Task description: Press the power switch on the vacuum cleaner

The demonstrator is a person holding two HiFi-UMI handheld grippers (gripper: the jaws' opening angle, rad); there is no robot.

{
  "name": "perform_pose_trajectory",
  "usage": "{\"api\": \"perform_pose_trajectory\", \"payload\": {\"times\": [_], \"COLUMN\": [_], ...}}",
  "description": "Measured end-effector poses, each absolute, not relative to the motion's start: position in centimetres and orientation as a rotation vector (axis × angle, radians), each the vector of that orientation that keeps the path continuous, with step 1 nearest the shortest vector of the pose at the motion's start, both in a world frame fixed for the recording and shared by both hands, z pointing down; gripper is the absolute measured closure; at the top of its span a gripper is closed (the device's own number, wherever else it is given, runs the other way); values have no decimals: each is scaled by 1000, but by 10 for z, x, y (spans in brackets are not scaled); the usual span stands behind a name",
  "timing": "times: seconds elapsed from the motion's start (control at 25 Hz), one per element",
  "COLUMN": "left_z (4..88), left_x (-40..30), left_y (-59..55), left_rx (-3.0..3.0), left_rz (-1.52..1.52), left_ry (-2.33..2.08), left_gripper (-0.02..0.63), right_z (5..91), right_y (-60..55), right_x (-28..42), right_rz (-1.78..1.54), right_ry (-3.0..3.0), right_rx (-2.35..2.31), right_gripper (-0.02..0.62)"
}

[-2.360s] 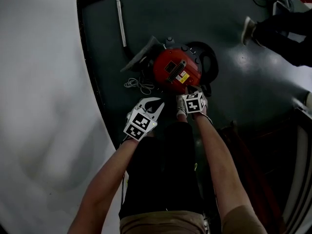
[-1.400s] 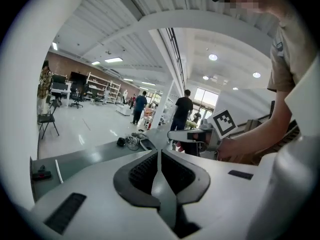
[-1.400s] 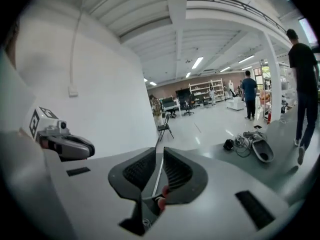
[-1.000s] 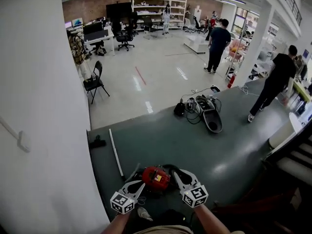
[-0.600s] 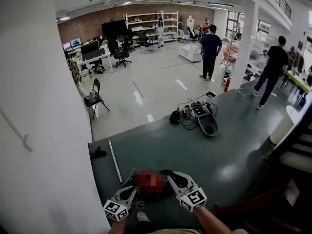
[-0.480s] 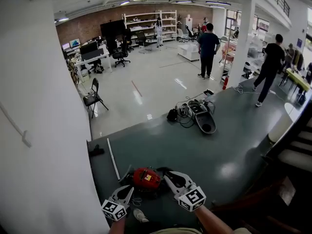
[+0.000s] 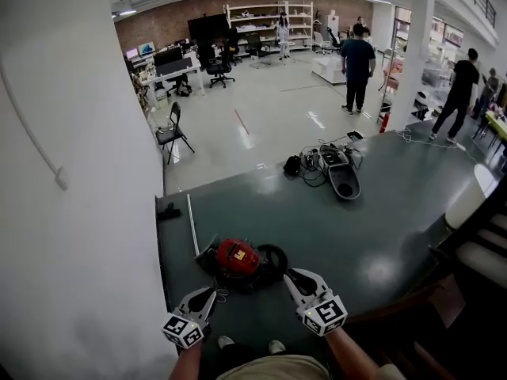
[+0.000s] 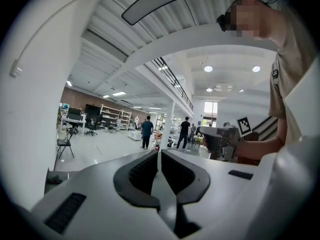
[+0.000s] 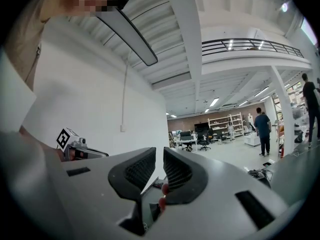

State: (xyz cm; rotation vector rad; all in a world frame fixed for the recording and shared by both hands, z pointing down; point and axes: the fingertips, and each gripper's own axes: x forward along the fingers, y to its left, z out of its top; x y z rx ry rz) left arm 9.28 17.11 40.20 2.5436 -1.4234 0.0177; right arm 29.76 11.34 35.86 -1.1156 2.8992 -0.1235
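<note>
- A white wall (image 7: 71, 212) filled the 9 o'clock side of the head view.
- A dark green floor (image 7: 380, 236) spread from the wall across to 3 o'clock. Beyond it, toward 12 o'clock, lay a pale hall floor (image 7: 269, 109) with desks and shelving at the far end.
- Two people stood well away: one (image 7: 358, 60) on the pale floor at about 1 o'clock, another (image 7: 459, 81) at the far edge of the green floor at 2 o'clock.
- A folding chair (image 7: 170, 131) stood on the pale floor at 11 o'clock.
- A grey machine with a tangle of cables (image 7: 337, 169) lay on the green floor at 1 o'clock, well apart from the tongs.
- The red vacuum cleaner (image 7: 238, 258) sat on the green floor at 12 o'clock from the person, with a black ring-shaped part (image 7: 276, 258) touching its 3 o'clock side. Its power switch was too small to make out.
- A thin metal tube (image 7: 192, 224) lay on the floor at 11 o'clock from the vacuum cleaner, just beside it.
- The right tongs (image 7: 294, 276) hung near the vacuum cleaner at its 4 o'clock, not touching it. Their jaws stood a narrow gap apart with nothing between them.
- The left tongs (image 7: 206, 294) hung near the vacuum cleaner at its 7 o'clock, also clear of it. Their jaws were drawn together to a hairline slit and held nothing.
</note>
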Motion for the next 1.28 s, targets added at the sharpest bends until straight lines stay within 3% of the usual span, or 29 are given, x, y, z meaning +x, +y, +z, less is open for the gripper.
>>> {"api": "perform_pose_trajectory", "payload": {"times": [0.28,0.56,0.88,1.28], "left_z": [387,376,380,404], "left_x": [35,-32,-112,-139], "left_y": [225,224,172,147], "left_rx": [2504,2485,2593,2702], "left_rz": [47,28,5,92], "left_ry": [-1547,-1573,-1343,-1065], "left_gripper": [595,595,595,595], "right_z": [354,343,340,366], "right_y": [145,140,122,141], "right_x": [300,244,160,105], "right_rz": [-150,-86,-134,-203], "right_ry": [2843,2884,2771,2642], "right_rx": [-1170,-1155,-1438,-1693], "right_gripper": [561,561,561,561]}}
